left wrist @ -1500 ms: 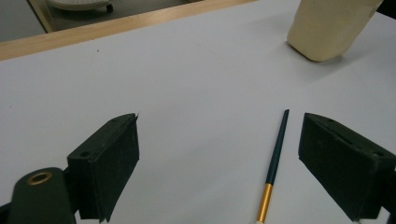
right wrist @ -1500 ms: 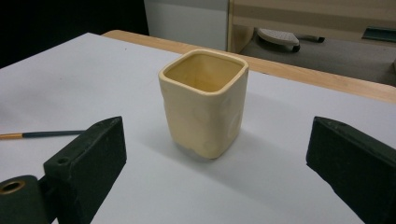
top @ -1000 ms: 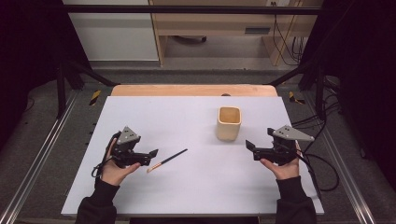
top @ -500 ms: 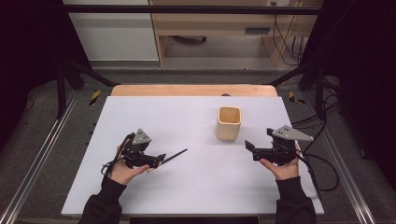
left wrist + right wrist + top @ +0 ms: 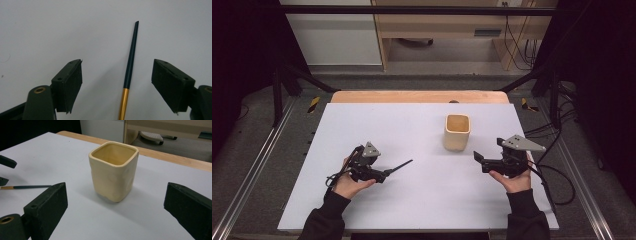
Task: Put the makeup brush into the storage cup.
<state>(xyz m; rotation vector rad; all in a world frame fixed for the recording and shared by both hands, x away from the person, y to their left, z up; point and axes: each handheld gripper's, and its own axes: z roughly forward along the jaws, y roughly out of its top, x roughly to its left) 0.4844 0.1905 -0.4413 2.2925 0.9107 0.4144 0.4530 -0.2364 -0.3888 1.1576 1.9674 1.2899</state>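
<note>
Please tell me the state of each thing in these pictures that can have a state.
Left gripper: open, jaws on either side of the pen, not touching it.
Right gripper: open, facing the cup, apart from it.
Pen: lying flat on the table, not gripped.
Cup: upright, empty.

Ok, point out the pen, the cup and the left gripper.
pen point(image 5: 130, 61): left gripper view, on its dark shaft.
cup point(image 5: 111, 178): right gripper view, on its front corner.
left gripper point(image 5: 116, 82): left gripper view, midway between its open jaws.
</note>
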